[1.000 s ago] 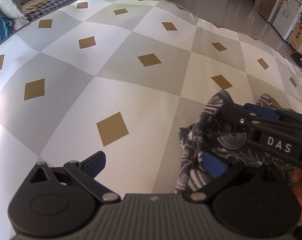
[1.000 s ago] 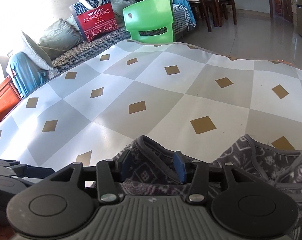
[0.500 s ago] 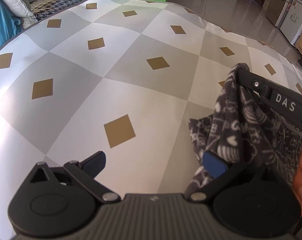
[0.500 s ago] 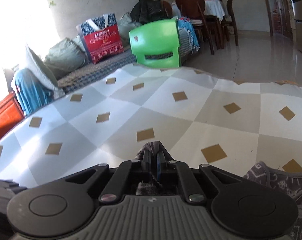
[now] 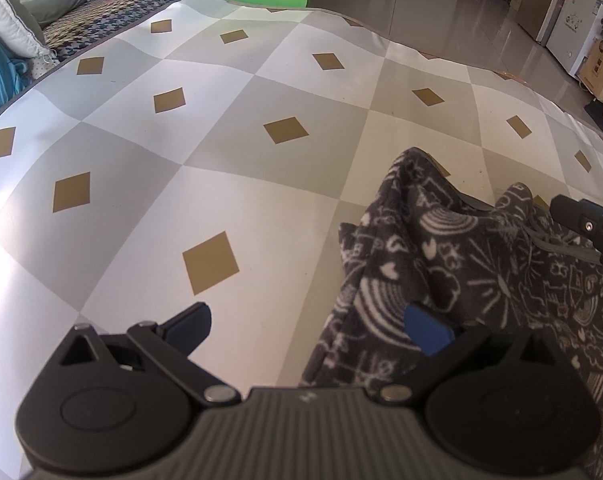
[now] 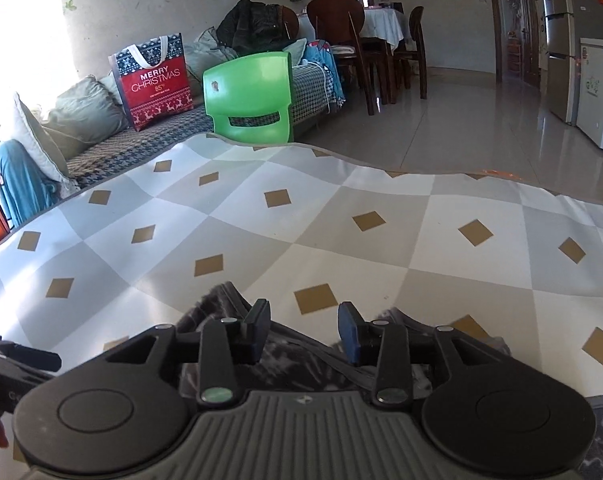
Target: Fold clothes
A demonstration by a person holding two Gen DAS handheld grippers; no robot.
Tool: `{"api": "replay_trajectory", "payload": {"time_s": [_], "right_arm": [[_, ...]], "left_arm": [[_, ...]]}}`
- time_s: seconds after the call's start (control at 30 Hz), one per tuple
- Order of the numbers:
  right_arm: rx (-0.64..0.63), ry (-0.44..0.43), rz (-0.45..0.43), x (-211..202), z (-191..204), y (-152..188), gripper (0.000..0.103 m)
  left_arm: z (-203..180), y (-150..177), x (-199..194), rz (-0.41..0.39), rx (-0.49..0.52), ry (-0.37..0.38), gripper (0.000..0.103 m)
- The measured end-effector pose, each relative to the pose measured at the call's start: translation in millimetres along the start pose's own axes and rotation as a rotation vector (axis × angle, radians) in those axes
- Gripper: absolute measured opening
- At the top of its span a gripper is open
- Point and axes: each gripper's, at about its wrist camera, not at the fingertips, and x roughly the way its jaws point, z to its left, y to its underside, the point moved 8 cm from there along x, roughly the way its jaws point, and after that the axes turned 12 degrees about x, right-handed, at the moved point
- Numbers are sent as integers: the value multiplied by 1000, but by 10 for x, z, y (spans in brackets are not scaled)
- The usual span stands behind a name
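Note:
A dark grey fleece garment [image 5: 481, 264] with white doodle print lies bunched on the checked tablecloth [image 5: 221, 140]. My left gripper [image 5: 309, 324] is open wide, its right finger over the garment's left edge and its left finger over bare cloth. My right gripper [image 6: 304, 326] hovers just above the garment [image 6: 301, 364]; its jaws are opening, and the fabric lies below them with neither pad pressing on it. The tip of the right gripper [image 5: 581, 224] shows over the garment's right side in the left wrist view. The left gripper's body [image 6: 13, 360] sits at the left edge of the right wrist view.
The tablecloth [image 6: 341, 208] with gold diamonds stretches far ahead. Beyond its far edge stand a green plastic chair [image 6: 249, 96], a sofa with cushions and a red Christmas bag [image 6: 153, 80], and dark dining chairs [image 6: 341, 36]. A fridge [image 6: 557, 40] stands at the right.
The right gripper shut on a fold of the garment, lifted it, then opened and let it drop. The raised fold has sunk back. The left gripper stayed open.

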Motion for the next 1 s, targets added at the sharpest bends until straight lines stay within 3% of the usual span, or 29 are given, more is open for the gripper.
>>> {"api": "replay_trajectory", "payload": {"time_s": [0.23, 0.4, 0.43, 0.57, 0.63, 0.8, 0.83, 0.87, 0.93, 1.0], "right_arm": [[-37, 109, 51, -78, -428, 290, 45], [-108, 161, 100, 34, -437, 521, 49], [-122, 174, 102, 62, -436, 571, 49], [-90, 236, 30, 90, -530, 590, 21], [-45, 305, -8, 87, -670, 524, 14], [9, 439, -50, -11, -913, 457, 12], [21, 485, -61, -59, -957, 435, 17], [64, 475, -59, -114, -999, 404, 22], [163, 360, -5, -214, -1043, 346, 27], [178, 340, 4, -385, -1076, 268, 29]], "left_arm": [[-184, 70, 12, 13, 31, 34, 103], [-253, 117, 51, 27, 45, 43, 103], [-256, 123, 62, 28, 50, 42, 103], [-252, 163, 119, 39, 74, 32, 103], [-250, 200, 155, 49, 96, 26, 103], [-239, 260, 196, 59, 125, 21, 103], [-234, 258, 195, 61, 121, 24, 103], [-234, 255, 190, 60, 120, 24, 103], [-236, 249, 178, 59, 121, 25, 103], [-267, 222, 136, 44, 144, 7, 103]]}}
